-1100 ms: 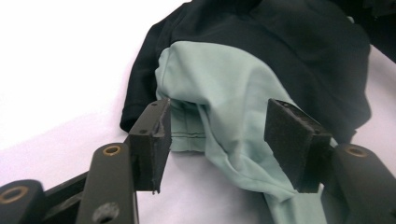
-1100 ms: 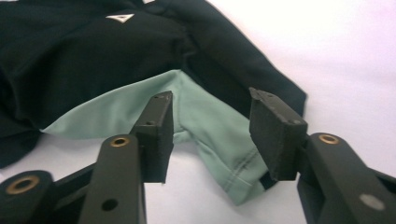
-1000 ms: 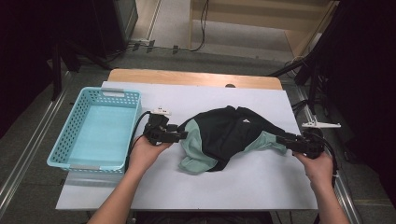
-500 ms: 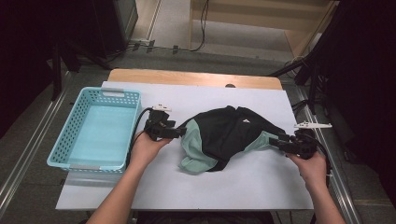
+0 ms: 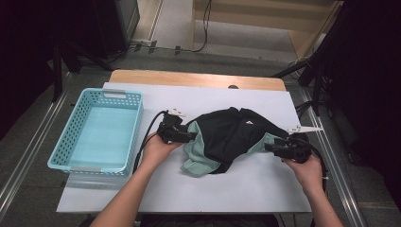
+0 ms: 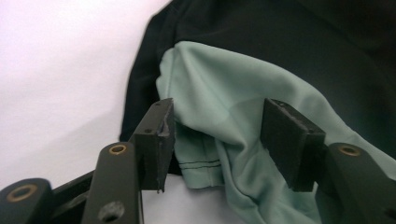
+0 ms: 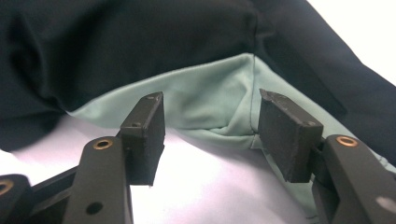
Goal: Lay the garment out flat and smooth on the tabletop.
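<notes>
Between both tongs, the garment [image 5: 231,139] stretches sideways (left to right).

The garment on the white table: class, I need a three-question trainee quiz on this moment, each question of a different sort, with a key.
1. True or false: the black and mint-green garment lies inside the blue basket.
2. Which colour of fabric sits between the jaws of the left gripper? A) black B) mint green C) white
3. Fill in: the right gripper has its jaws ____ at the garment's green edge.

Key: 1 false, it lies on the table beside the basket; 2 B; 3 open, the pads are not pressing on the cloth.
</notes>
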`<state>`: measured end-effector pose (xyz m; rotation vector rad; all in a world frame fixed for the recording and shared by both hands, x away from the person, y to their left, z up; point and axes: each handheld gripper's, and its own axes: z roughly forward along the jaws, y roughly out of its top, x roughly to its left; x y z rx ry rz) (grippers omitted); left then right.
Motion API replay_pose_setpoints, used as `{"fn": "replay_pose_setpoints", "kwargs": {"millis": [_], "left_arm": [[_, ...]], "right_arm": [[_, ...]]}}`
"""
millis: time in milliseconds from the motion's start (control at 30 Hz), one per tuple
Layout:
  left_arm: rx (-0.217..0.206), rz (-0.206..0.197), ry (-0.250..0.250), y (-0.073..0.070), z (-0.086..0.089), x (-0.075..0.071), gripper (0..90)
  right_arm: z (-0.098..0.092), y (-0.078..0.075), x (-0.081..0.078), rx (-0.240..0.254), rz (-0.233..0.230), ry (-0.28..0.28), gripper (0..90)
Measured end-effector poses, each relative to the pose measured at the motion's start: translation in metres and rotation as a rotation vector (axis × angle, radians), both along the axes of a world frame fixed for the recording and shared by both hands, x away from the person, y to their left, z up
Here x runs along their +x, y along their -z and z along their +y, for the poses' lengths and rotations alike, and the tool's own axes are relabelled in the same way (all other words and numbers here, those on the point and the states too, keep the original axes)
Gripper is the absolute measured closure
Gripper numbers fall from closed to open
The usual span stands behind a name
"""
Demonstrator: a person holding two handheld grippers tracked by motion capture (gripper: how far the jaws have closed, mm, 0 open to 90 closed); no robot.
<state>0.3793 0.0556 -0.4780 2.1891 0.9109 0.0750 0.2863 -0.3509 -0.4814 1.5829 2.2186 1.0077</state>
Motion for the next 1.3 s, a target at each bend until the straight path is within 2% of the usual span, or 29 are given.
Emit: {"fn": "replay_pose_setpoints", "kwargs": {"millis": [200,267,333,433,533,600,667,733,833,1033,1300], "left_arm": [[-0.012,0.009,0.012,0.003,-0.005,0.000,54.3],[-0.024,0.021,0.023,0.004,-0.006,0.000,59.9],[-0.045,0.055,0.038,0.005,-0.009,0.000,69.2],[-0.047,0.097,0.062,0.008,-0.013,-0.001,78.7],[-0.038,0.136,0.091,0.011,-0.018,-0.003,85.1],[-0.021,0.139,0.123,0.012,-0.023,-0.006,86.2],[-0.017,0.134,0.139,0.011,-0.026,-0.009,86.5],[-0.022,0.134,0.151,0.009,-0.027,-0.011,87.0],[-0.030,0.134,0.164,0.005,-0.025,-0.016,87.1],[-0.038,0.129,0.184,-0.004,-0.017,-0.030,87.0],[-0.068,0.125,0.175,-0.015,-0.006,-0.044,87.0]], "right_arm": [[0.007,0.007,0.002,0.022,0.013,-0.004,42.3],[0.011,0.010,0.004,0.012,0.019,-0.015,43.6],[0.015,0.014,0.007,0.011,0.026,-0.025,46.1],[0.019,0.019,0.011,0.004,0.043,-0.041,54.8],[0.020,0.023,0.014,0.002,0.070,-0.044,69.0],[0.022,0.025,0.016,-0.008,0.101,-0.047,78.1],[0.024,0.026,0.016,-0.044,0.112,-0.051,83.0],[0.023,0.024,0.017,-0.011,0.141,-0.036,86.3],[0.022,0.022,0.017,0.007,0.175,-0.020,87.3],[0.019,0.020,0.015,0.055,0.222,-0.026,88.0],[0.020,0.005,0.000,0.060,0.204,-0.067,88.0]]}}
